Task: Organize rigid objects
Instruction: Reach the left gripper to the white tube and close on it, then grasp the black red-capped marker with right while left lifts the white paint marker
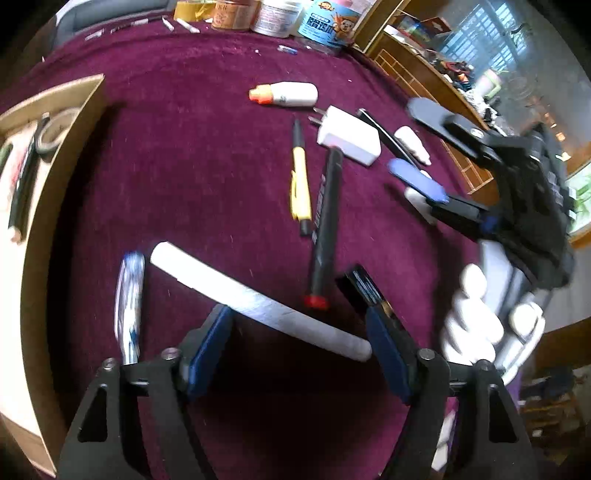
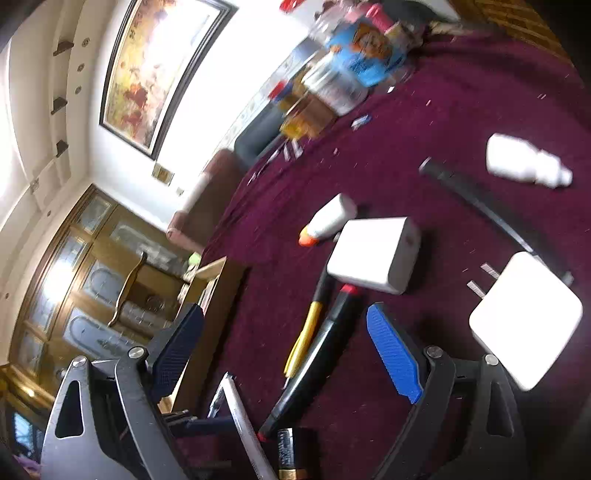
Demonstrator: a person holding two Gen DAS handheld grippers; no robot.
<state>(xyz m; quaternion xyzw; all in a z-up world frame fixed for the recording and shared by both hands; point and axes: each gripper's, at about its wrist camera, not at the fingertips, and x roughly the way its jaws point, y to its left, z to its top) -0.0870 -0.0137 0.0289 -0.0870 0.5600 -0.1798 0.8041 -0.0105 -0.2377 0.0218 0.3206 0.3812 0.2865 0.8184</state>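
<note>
In the left wrist view my left gripper point(image 1: 295, 314) points down at the purple cloth and straddles a white stick point(image 1: 258, 299) lying slantwise between its blue pads point(image 1: 210, 343); the jaws stand open around it. A black battery point(image 1: 360, 288) lies by the right finger. A black marker with a red end point(image 1: 325, 221), a yellow pen point(image 1: 300, 184), a white charger point(image 1: 349, 134) and an orange-capped glue bottle point(image 1: 284, 94) lie beyond. My right gripper point(image 2: 284, 314) is open and holds nothing, above the yellow pen point(image 2: 304, 332) and the marker point(image 2: 321, 350).
A cardboard box point(image 1: 62, 192) holding a tape roll and pens stands at the left. A blue-and-white pen point(image 1: 129, 306) lies beside it. Jars point(image 1: 280, 14) line the far edge. A second charger point(image 2: 524, 317), a small white bottle point(image 2: 524, 162) and a black comb point(image 2: 480, 206) lie to the right.
</note>
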